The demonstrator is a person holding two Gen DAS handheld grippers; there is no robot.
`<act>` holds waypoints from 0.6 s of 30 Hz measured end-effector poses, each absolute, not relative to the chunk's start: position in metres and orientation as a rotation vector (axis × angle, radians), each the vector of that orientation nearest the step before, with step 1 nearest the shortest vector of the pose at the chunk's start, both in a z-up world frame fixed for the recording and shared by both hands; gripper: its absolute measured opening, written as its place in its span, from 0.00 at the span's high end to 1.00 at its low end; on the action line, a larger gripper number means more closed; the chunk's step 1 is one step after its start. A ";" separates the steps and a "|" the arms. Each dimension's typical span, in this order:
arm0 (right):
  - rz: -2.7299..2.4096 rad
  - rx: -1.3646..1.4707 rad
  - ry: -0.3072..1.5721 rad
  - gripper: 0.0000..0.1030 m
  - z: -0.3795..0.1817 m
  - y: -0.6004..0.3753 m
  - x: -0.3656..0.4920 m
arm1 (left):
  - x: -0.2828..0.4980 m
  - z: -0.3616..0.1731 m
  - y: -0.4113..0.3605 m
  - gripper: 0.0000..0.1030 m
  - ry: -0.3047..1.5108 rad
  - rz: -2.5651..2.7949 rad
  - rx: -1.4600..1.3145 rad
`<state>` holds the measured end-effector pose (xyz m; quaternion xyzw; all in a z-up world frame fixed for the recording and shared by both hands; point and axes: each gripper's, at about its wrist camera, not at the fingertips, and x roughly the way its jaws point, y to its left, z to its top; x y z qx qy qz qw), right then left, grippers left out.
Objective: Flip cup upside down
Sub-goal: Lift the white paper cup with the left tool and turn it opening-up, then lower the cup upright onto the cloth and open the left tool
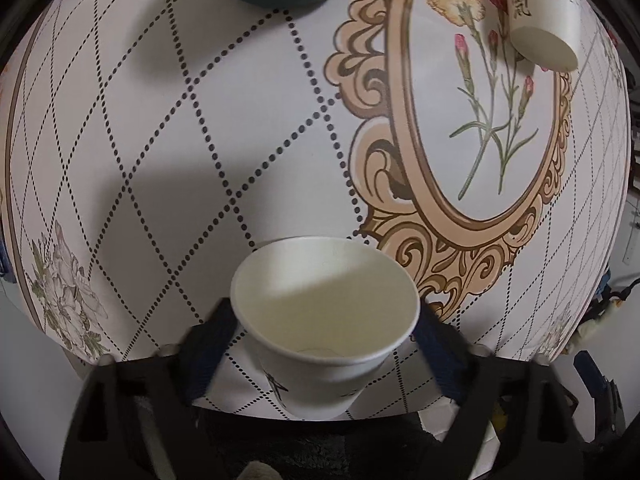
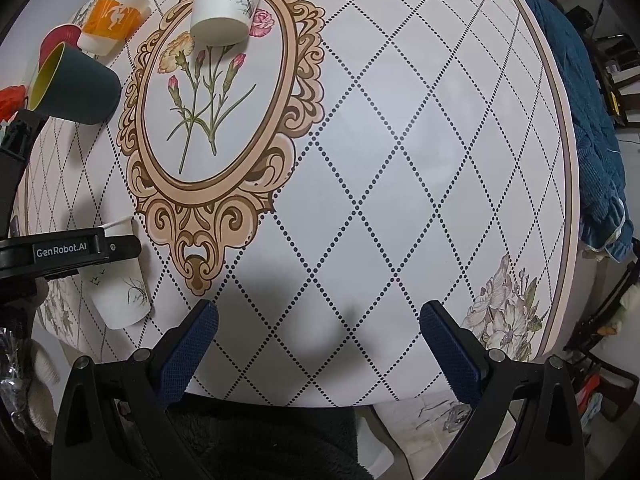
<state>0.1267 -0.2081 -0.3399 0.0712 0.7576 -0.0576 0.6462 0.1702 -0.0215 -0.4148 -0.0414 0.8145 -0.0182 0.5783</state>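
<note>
Left wrist view: the left gripper [image 1: 326, 320] pinches the white paper cup [image 1: 324, 312] mouth-up over the table's [image 2: 400, 120] near edge; the right gripper [image 2: 318, 326] is spread; "GenRobot.AI" is legible.

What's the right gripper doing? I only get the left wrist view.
Observer: The right gripper is open and empty, over the tablecloth.
Operator: Any cups I can't see?
Observer: An orange cup and a red cup, beyond the dark green cup.
Operator: Dark one upright?
Observer: No, its mouth points sideways, with the yellow inside showing.
</note>
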 end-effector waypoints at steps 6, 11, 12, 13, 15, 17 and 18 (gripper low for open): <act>-0.136 0.165 1.727 0.01 -0.341 -0.210 0.125 | 0.172 -0.412 -0.028 0.13 1.900 -0.061 -0.055; -0.137 0.168 1.723 0.01 -0.339 -0.211 0.125 | 0.166 -0.402 -0.029 0.13 1.880 -0.067 -0.038; -0.137 0.169 1.722 0.01 -0.339 -0.211 0.125 | 0.165 -0.398 -0.029 0.13 1.871 -0.067 -0.034; -0.137 0.168 1.721 0.01 -0.338 -0.211 0.125 | 0.167 -0.393 -0.029 0.13 1.864 -0.069 -0.033; -0.137 0.171 1.716 0.01 -0.335 -0.211 0.124 | 0.165 -0.381 -0.027 0.13 1.835 -0.069 -0.020; -0.137 0.174 1.707 0.01 -0.330 -0.210 0.123 | 0.161 -0.363 -0.031 0.13 1.799 -0.070 0.018; -0.137 0.175 1.703 0.01 -0.328 -0.210 0.122 | 0.160 -0.354 -0.032 0.13 1.774 -0.070 0.042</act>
